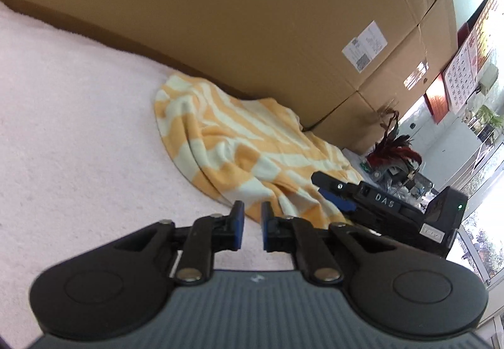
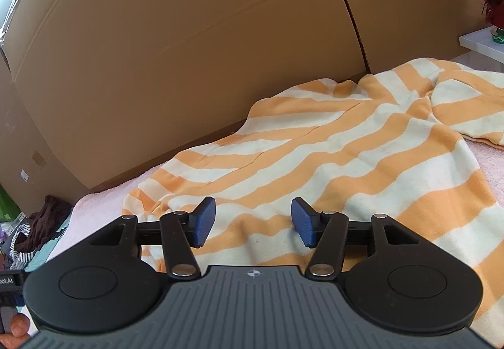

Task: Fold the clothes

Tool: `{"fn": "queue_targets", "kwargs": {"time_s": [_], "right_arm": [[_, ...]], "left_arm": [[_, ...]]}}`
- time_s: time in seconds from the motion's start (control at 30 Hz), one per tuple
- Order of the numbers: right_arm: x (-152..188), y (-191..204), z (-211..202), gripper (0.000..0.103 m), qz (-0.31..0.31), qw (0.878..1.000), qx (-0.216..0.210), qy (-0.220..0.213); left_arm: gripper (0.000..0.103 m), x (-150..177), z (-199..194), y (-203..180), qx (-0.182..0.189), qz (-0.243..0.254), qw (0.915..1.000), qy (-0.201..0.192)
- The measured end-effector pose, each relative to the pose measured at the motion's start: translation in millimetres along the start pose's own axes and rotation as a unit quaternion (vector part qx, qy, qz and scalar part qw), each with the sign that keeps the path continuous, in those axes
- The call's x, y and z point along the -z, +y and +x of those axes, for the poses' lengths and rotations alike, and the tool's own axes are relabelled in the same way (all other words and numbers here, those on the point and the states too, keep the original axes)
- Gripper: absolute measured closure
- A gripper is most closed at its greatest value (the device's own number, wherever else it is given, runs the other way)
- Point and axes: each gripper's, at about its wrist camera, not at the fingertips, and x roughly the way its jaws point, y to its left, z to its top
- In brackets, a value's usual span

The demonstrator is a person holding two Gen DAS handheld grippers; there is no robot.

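Note:
An orange and cream striped garment (image 1: 245,141) lies crumpled on the pink fleecy surface (image 1: 78,112), against the cardboard boxes. In the left wrist view my left gripper (image 1: 252,224) hovers at the garment's near edge, its blue pads a narrow gap apart with nothing between them. My right gripper (image 1: 327,191) shows at the right, lying over the cloth. In the right wrist view the garment (image 2: 346,144) spreads wide and wrinkled. The right gripper (image 2: 253,221) stands open just above it, and no cloth is pinched between its pads.
Big cardboard boxes (image 1: 252,18) (image 2: 157,49) wall off the back. A plant with red feathers (image 1: 393,153) and a white shelf (image 2: 485,43) stand to the right. Dark and striped clothes (image 2: 41,226) lie beyond the surface's left edge. A thumb (image 2: 19,327) shows bottom left.

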Motion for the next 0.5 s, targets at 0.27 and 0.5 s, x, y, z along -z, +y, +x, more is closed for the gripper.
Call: {"fn": "queue_targets", "kwargs": {"time_s": [0.27, 0.5], "right_arm": [[1.1, 1.0, -0.7, 0.044, 0.000, 1.000, 0.000, 0.000], [2.0, 2.2, -1.1, 0.043, 0.001, 1.000, 0.000, 0.000]], "left_arm": [[0.038, 5.6, 40.6, -21.7, -0.047, 0.014, 0.9986, -0.019], [0.091, 6.4, 44.9, -16.4, -0.047, 0.003, 0.9981, -0.041]]}}
